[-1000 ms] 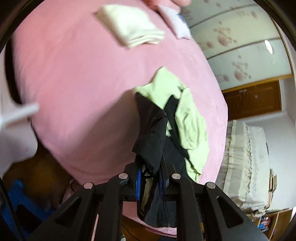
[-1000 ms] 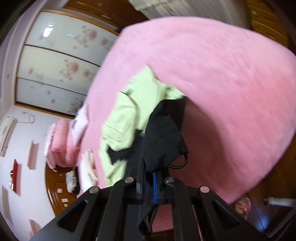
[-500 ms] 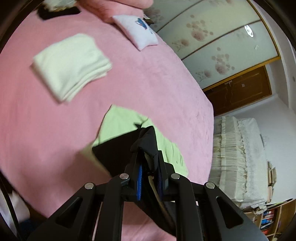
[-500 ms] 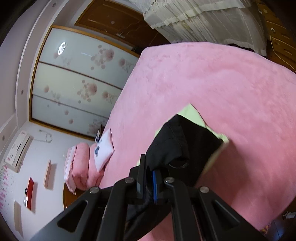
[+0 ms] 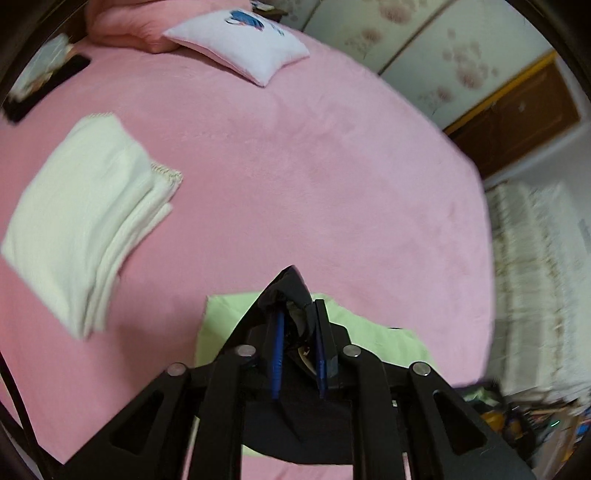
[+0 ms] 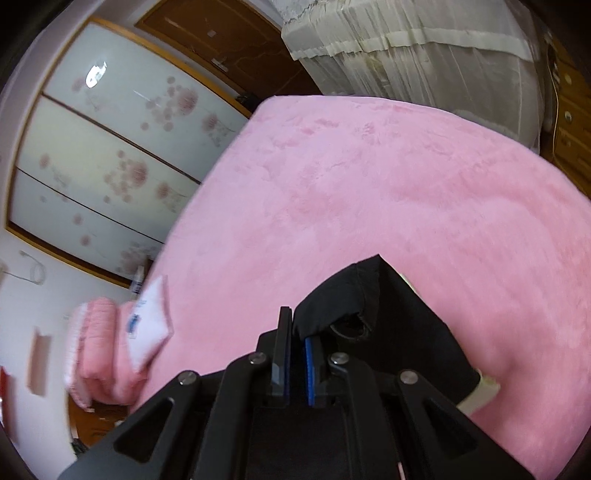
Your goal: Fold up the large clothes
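Note:
A black and light-green garment (image 5: 229,317) lies on the pink bed (image 5: 314,166), black layer on top. My left gripper (image 5: 297,310) has a raised peak of the black cloth (image 5: 291,284) between its blue pads; its jaws are opening but the cloth still fills the gap at the tips. In the right wrist view the black garment (image 6: 399,317) spreads to the right over the bed (image 6: 369,184). My right gripper (image 6: 297,328) pinches a bunched black corner, its jaws starting to open. A pale green edge (image 6: 480,391) peeks out beneath.
A folded white cloth stack (image 5: 85,206) lies on the bed to the left. A white cushion (image 5: 240,40) and a pink rolled quilt (image 5: 122,22) sit at the far end. Flowered sliding doors (image 6: 110,147) and white curtains (image 6: 424,55) stand beyond the bed.
Both grippers swept the garment's edge across the bed toward the cushion, laying black cloth over the green. The left jaws now stand slightly wider.

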A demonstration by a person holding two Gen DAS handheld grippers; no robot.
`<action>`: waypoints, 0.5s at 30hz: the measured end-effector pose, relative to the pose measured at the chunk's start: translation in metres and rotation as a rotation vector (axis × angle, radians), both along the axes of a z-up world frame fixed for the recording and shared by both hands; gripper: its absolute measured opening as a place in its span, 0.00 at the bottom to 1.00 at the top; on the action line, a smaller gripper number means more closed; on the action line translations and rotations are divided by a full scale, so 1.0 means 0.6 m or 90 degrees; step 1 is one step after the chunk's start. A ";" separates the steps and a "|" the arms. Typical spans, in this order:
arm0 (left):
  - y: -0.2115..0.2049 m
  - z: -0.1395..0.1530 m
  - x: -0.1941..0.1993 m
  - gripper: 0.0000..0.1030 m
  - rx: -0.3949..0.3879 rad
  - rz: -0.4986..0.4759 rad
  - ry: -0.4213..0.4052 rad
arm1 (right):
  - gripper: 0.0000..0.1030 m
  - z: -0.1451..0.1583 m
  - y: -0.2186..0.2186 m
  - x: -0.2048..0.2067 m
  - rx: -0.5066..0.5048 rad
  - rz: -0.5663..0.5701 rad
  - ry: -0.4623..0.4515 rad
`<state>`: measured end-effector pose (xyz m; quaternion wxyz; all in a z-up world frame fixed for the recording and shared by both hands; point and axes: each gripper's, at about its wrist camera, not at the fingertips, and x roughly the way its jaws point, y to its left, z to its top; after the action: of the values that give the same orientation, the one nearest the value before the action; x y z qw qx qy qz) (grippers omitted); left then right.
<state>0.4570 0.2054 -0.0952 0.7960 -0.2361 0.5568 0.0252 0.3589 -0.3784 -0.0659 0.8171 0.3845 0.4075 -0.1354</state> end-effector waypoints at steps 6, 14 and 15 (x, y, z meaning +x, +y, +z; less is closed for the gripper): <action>-0.011 0.001 0.015 0.70 0.061 0.006 -0.024 | 0.13 0.023 0.024 0.037 -0.132 0.043 0.016; -0.051 -0.034 -0.067 0.70 0.129 -0.084 0.040 | 0.24 0.032 0.064 -0.015 -0.200 0.110 0.047; -0.059 -0.040 -0.076 0.70 0.134 -0.094 0.047 | 0.27 0.027 0.076 -0.029 -0.211 0.130 0.057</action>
<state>0.4115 0.1701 -0.1190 0.7949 -0.1090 0.5959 0.0337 0.3417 -0.3326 -0.0499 0.8598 0.1947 0.4525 -0.1340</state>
